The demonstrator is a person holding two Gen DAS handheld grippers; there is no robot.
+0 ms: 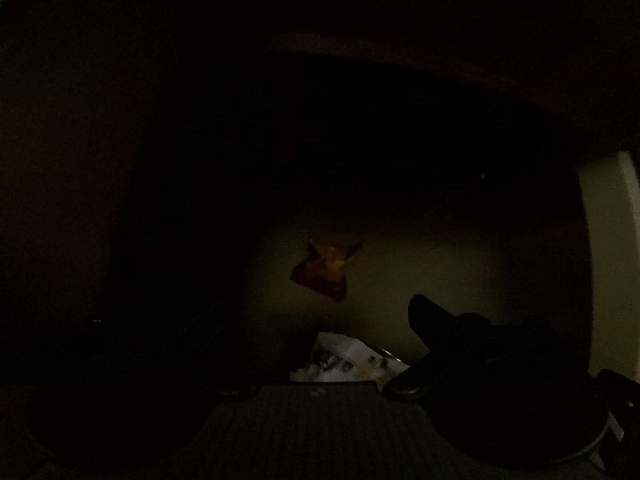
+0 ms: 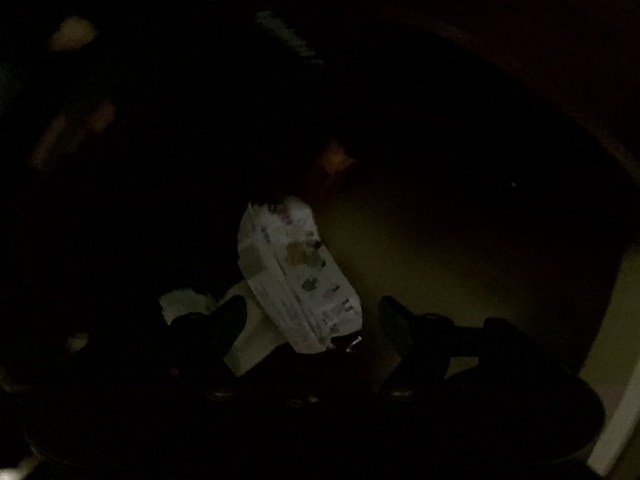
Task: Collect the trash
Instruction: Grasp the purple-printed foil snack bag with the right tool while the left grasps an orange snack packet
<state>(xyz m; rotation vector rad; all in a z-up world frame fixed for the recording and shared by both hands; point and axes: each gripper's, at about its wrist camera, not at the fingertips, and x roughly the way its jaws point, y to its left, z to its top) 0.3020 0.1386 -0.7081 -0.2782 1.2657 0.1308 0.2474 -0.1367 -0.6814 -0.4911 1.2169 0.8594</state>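
The scene is very dark. In the left wrist view an orange wrapper (image 1: pixel 322 270) lies on a pale floor ahead of my left gripper (image 1: pixel 312 312), whose fingers stand wide apart. A white printed wrapper (image 1: pixel 348 360) lies close under the gripper's base. In the right wrist view my right gripper (image 2: pixel 316 316) is open, with the white printed wrapper (image 2: pixel 296 276) lying between and ahead of its fingers, touching neither that I can see. A small white scrap (image 2: pixel 180 302) lies by the left finger (image 2: pixel 228 320). The orange wrapper (image 2: pixel 334 158) glows dimly farther off.
A dark overhanging edge (image 1: pixel 360 64) arches over the space, like the underside of furniture. A pale wall or panel (image 1: pixel 608 264) stands at the right. Dim pale blobs (image 2: pixel 74 34) show at the upper left of the right wrist view.
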